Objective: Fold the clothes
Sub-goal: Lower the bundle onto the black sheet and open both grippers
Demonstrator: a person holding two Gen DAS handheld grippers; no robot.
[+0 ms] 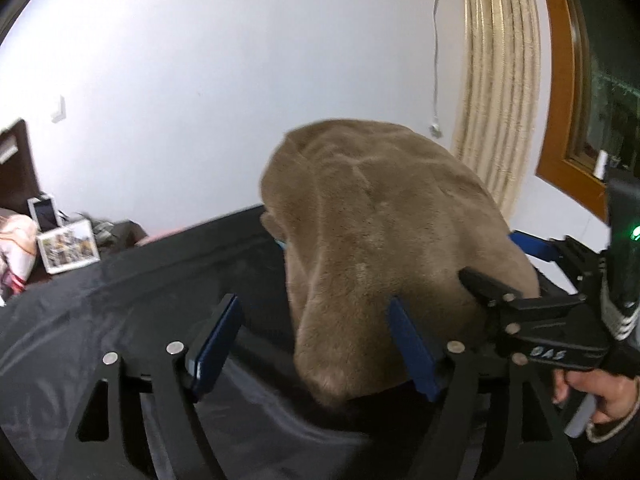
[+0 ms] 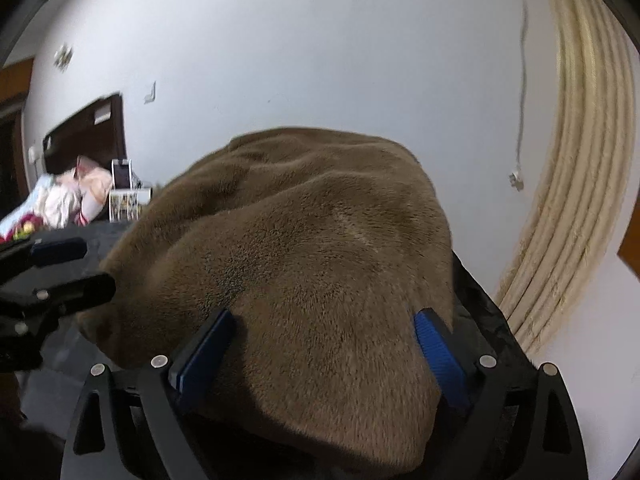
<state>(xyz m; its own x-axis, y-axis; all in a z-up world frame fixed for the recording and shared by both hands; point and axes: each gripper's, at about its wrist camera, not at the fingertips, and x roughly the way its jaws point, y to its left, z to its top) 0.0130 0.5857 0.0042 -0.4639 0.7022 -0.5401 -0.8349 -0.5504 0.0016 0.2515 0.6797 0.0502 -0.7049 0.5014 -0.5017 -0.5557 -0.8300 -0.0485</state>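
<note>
White wall is filling the background behind a table (image 1: 120,288) draped in a dark, slightly shiny cloth, with a cream curtain (image 1: 496,80) hanging at the right and a wood-framed window (image 1: 568,92) beyond it.

On that dark cloth a brown plush garment (image 1: 380,232) is lying in a rounded, heaped bundle, its short pile catching the light, with soft creases running across the top. From my right wrist the same garment (image 2: 296,248) is filling most of the view.

My left tongs (image 1: 316,344) are standing released, the blue pads spread apart; the near end of the bundle is sitting between them, close against the right pad and clear of the left. My right tongs (image 2: 324,356) are also spread wide, the fabric lying between the pads, and I cannot tell whether the pads are touching it. In the left wrist view my right tongs (image 1: 520,312) are reaching in from the right, with a hand (image 1: 600,396) on the grip.

Sleeves, collar and hems are all tucked out of sight, so I cannot tell what kind of garment this is. Clutter at the far left is too small and blurred to name.

Its long axis is running away from me toward the wall, the narrower lobe pointing at my left tongs.
</note>
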